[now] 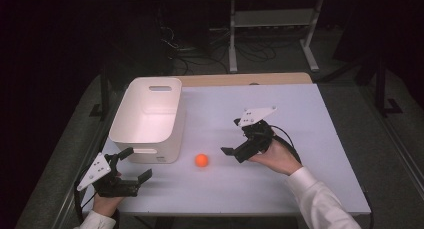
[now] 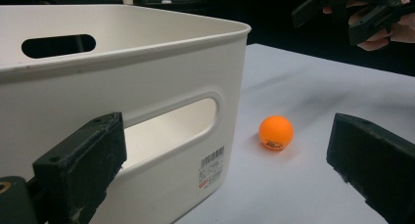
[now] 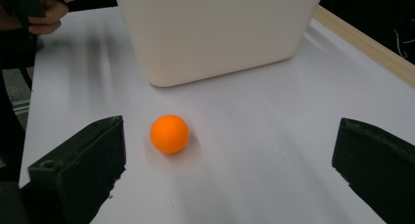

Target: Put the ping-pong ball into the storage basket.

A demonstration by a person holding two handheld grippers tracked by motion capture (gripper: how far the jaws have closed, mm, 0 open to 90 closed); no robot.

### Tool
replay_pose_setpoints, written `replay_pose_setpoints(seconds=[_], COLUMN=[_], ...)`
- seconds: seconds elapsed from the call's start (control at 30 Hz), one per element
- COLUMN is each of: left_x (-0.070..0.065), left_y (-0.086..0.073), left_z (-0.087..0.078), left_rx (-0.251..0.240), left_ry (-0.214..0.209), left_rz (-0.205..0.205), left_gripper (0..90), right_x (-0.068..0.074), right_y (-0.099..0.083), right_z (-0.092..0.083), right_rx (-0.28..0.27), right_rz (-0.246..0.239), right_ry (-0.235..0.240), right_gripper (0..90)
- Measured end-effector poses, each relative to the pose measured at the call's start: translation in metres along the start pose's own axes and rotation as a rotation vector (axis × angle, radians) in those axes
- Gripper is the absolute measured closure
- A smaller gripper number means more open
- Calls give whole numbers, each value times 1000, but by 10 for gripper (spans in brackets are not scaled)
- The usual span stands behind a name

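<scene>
The small orange plastic ball (image 1: 201,160) lies on the white table top (image 1: 300,119), low in the middle of the high view, just beside the near corner of the white plastic bin (image 1: 150,116) but not touching it. The right gripper (image 1: 239,139) is nearer, its jaws spread wide and empty; the ball sits to its left. The left gripper (image 1: 136,165), also spread, hangs at the lower left, farther away.

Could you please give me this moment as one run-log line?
right gripper: open, nearing orange ball | left gripper: open, idle | white bin: empty
</scene>
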State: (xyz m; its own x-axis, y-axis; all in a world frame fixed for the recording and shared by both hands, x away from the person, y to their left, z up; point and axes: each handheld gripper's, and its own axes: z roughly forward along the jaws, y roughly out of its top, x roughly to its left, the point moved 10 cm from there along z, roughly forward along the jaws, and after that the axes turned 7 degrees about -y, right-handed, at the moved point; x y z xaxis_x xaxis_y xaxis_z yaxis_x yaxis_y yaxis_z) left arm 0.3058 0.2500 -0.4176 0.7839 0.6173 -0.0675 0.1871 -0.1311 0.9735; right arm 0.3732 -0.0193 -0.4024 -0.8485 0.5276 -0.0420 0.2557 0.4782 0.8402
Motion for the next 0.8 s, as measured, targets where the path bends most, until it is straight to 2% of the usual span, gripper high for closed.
replay_pose_setpoints(seconds=[0.17, 0.23, 0.33, 0.43, 0.8], left_x=[0, 0, 1, 0, 0], left_y=[0, 0, 0, 0, 0], left_z=[0, 0, 0, 0, -1], left_rx=[0, -1, -1, 0, -1], left_ry=[-1, 0, 0, -2, 1], left_rz=[0, -2, 0, 0, 0], left_gripper=[9, 9, 9, 9, 9], right_x=[5, 7, 8, 11, 19], right_y=[5, 5, 6, 7, 7], right_z=[5, 5, 9, 10, 20], right_rx=[-1, 3, 4, 7, 21], right_rz=[-19, -10, -33, -18, -36], right_ry=[17, 23, 31, 38, 64], right_gripper=[0, 0, 0, 0, 0])
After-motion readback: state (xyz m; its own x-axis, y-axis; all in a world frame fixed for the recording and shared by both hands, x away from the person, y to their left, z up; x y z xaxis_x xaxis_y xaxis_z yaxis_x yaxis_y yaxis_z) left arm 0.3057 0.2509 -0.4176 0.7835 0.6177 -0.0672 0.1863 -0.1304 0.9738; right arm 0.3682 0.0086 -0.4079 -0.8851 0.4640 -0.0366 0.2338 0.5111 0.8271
